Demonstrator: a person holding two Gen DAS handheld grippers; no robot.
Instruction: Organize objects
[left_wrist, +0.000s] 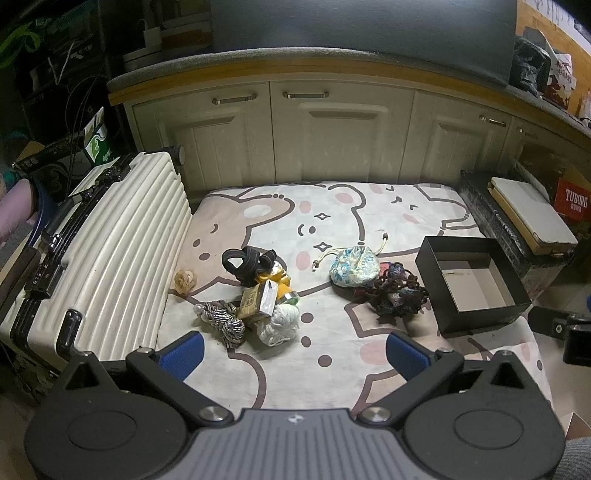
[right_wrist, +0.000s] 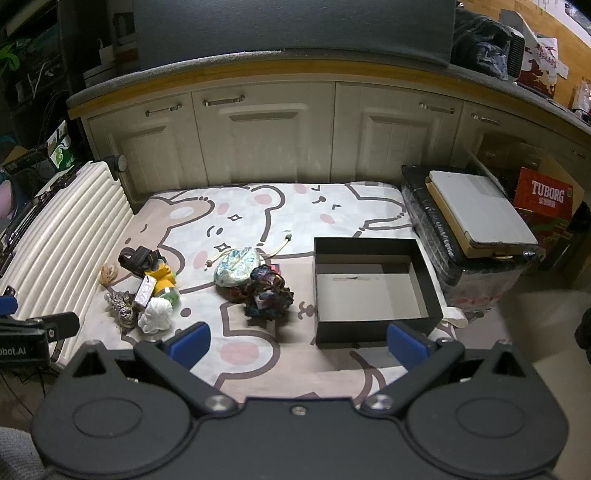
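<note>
An open black box (left_wrist: 476, 282) (right_wrist: 373, 288) sits empty on the right of a bear-print mat (left_wrist: 332, 218) (right_wrist: 258, 210). Left of it lie a dark fabric bundle (left_wrist: 397, 293) (right_wrist: 267, 291) and a patterned drawstring pouch (left_wrist: 354, 266) (right_wrist: 236, 267). Further left is a pile: black strap (left_wrist: 249, 260) (right_wrist: 138, 258), yellow item (left_wrist: 277, 280) (right_wrist: 164, 277), small carton (left_wrist: 258, 299) (right_wrist: 144, 290), white yarn (left_wrist: 279, 325) (right_wrist: 157, 315), striped cord (left_wrist: 225, 321) (right_wrist: 122, 306), beige flower (left_wrist: 184, 280) (right_wrist: 109, 273). My left gripper (left_wrist: 295, 350) and right gripper (right_wrist: 297, 343) are open, empty, above the mat's near edge.
A white ribbed suitcase (left_wrist: 110, 258) (right_wrist: 59, 229) lies along the mat's left edge. White cabinets (left_wrist: 332, 136) (right_wrist: 266, 136) stand behind. A wrapped black crate with a flat box on it (left_wrist: 524, 218) (right_wrist: 476, 214) and a red Tuborg carton (right_wrist: 546, 199) stand on the right.
</note>
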